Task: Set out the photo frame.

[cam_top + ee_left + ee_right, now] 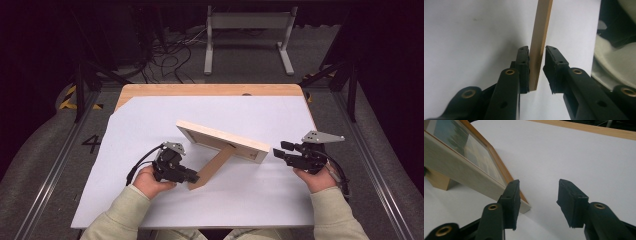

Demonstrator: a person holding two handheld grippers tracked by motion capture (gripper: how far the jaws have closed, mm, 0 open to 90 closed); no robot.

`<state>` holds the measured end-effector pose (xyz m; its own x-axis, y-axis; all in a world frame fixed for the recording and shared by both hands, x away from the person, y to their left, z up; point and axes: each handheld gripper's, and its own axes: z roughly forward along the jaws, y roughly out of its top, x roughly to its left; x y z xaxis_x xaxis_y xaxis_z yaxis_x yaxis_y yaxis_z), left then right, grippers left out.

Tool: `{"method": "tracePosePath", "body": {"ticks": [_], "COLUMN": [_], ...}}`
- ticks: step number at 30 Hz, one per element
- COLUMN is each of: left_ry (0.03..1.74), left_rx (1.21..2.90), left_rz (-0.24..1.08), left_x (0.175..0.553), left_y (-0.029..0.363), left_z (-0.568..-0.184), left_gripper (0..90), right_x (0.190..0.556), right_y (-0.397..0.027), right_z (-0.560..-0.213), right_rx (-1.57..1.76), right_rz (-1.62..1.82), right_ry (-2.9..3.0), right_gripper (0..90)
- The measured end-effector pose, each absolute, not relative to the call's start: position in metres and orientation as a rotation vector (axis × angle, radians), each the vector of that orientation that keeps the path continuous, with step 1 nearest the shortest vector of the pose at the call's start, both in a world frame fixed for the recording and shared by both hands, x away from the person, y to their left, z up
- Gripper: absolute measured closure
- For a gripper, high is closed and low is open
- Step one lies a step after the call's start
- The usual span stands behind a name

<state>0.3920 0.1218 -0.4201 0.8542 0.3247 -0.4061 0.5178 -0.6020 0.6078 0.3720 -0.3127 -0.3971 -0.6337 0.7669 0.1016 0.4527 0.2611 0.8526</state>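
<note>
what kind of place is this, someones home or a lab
Most likely a lab or recording workspace, not a home. The table is covered with plain white sheeting, loose cables lie on the floor behind it, and dark metal rig struts stand at its sides. A wooden picture frame is the one homely item.

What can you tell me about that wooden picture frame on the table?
The picture frame is pale wood with a darker inner border around a glazed picture. It stands tilted on the white table cover, propped by a brown wooden stand leg. The left tool straddles the leg's end, one pad touching it. The right tool sits open beside the frame's corner.
</note>
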Motion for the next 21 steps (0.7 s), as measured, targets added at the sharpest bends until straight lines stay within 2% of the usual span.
{"method": "tracePosePath", "body": {"ticks": [6, 14, 21], "left_ry": [0.619, 0.619, 0.665], "left_rx": [2.193, 2.155, 2.095], "left_rz": [-0.251, -0.066, 0.055], "left_x": [0.393, 0.388, 0.387], "left_y": [0.136, 0.143, 0.152], "left_z": [-0.407, -0.398, -0.395], "left_gripper": [71.1, 72.6, 70.4], "right_x": [0.369, 0.366, 0.368], "right_y": [-0.310, -0.305, -0.300], "right_z": [-0.398, -0.400, -0.405], "right_rx": [1.050, 0.999, 0.987], "right_rz": [1.246, 1.194, 1.153], "right_ry": [2.226, 2.246, 2.269], "right_gripper": [69.7, 86.6, 90.0]}}
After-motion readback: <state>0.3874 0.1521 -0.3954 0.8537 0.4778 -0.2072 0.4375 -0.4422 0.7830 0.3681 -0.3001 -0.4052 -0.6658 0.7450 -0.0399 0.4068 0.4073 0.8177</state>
